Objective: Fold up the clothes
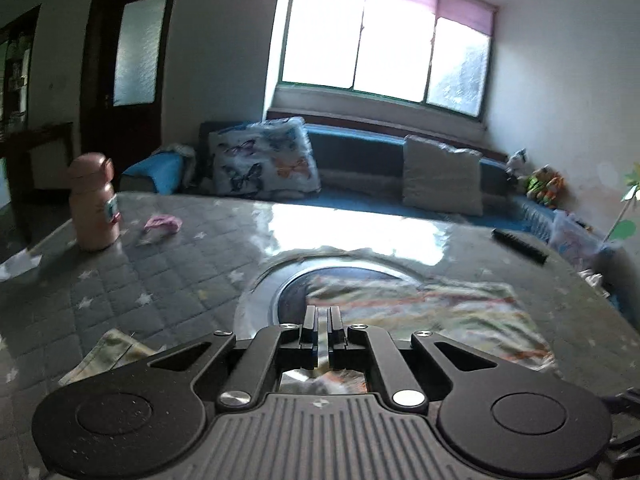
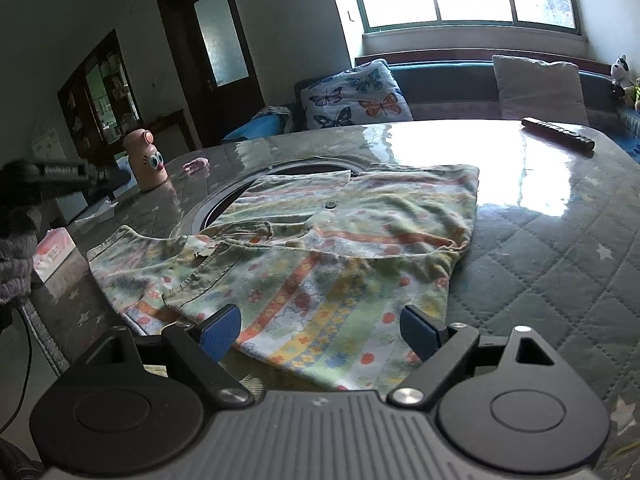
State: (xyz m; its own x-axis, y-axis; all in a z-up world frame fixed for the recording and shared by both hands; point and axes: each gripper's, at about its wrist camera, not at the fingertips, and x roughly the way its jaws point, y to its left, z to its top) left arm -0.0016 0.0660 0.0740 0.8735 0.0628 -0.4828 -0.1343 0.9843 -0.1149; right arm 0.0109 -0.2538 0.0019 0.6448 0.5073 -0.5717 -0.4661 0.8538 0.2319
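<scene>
Looking at a thin, floppy shirt [image 2: 344, 248] spread on the counter [image 2: 560, 248], partly over the round inset. Light and limp, bound to sag and bunch, so best pinched at a hem or corner, not mid-panel. Long axis roughly 7 to 1 o'clock in the right view, collar end off toward 7-8. Left gripper [image 1: 323, 322] jaws nearly shut, maybe pinching cloth, can't tell. Right gripper [image 2: 320, 330] jaws wide open, empty, just over the near hem at 6.

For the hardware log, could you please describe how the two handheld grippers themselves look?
Both are matte black with ribbed grey bases, round side discs and silver screws. The right gripper has blue textured finger pads; the left gripper shows slim black fingers, with no pad colour visible.
</scene>
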